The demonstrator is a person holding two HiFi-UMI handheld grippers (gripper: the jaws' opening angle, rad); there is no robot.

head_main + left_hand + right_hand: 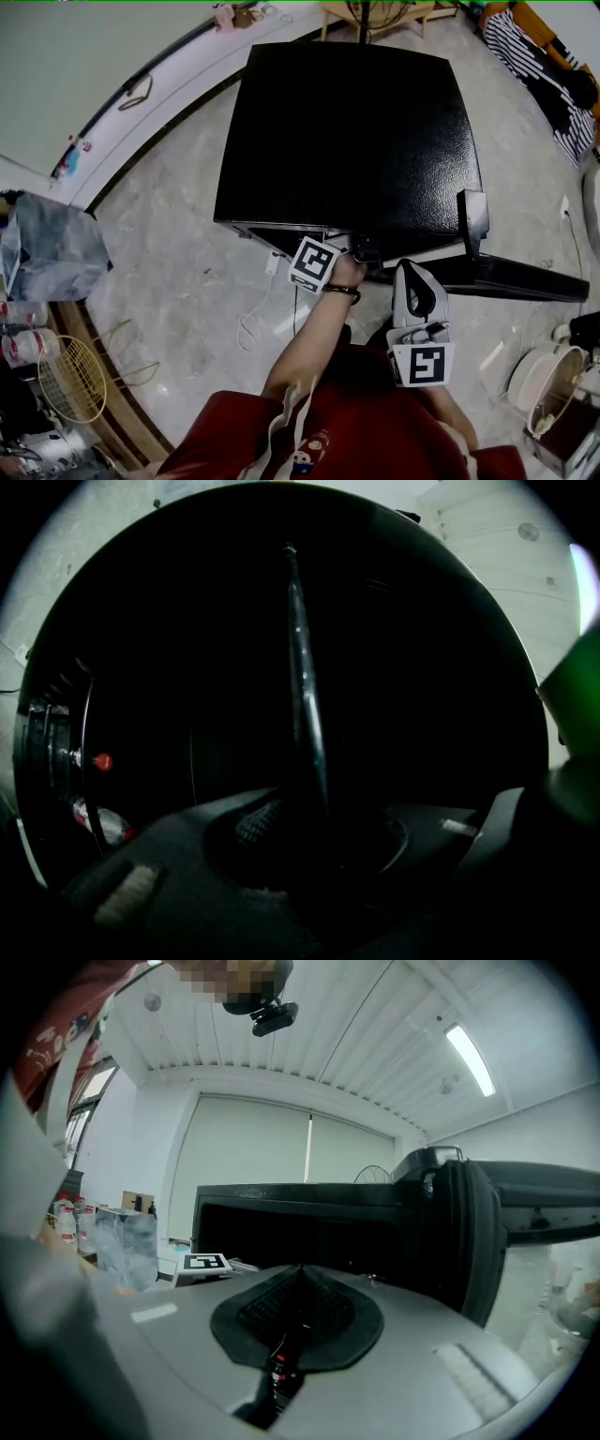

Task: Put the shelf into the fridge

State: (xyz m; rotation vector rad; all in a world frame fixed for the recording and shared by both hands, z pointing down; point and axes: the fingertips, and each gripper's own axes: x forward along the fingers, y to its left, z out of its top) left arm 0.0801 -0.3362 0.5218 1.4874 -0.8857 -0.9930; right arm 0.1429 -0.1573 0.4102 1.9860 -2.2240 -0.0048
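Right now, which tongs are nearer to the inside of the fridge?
Left. The left tongs reach into the open fridge; the right tongs are outside it, by its door.

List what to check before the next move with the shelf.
1. Door open: ok, it stands wide at the right of the head view.
2. Left gripper reaching into the fridge: ok.
3. Shelf between its jaws: ok, seen edge-on.
4. Pads pressing on the shelf: cannot tell, the view is too dark.
5. Shelf seated in the fridge: cannot tell.
6. Right gripper free to help: ok, it is shut, empty and outside the fridge.
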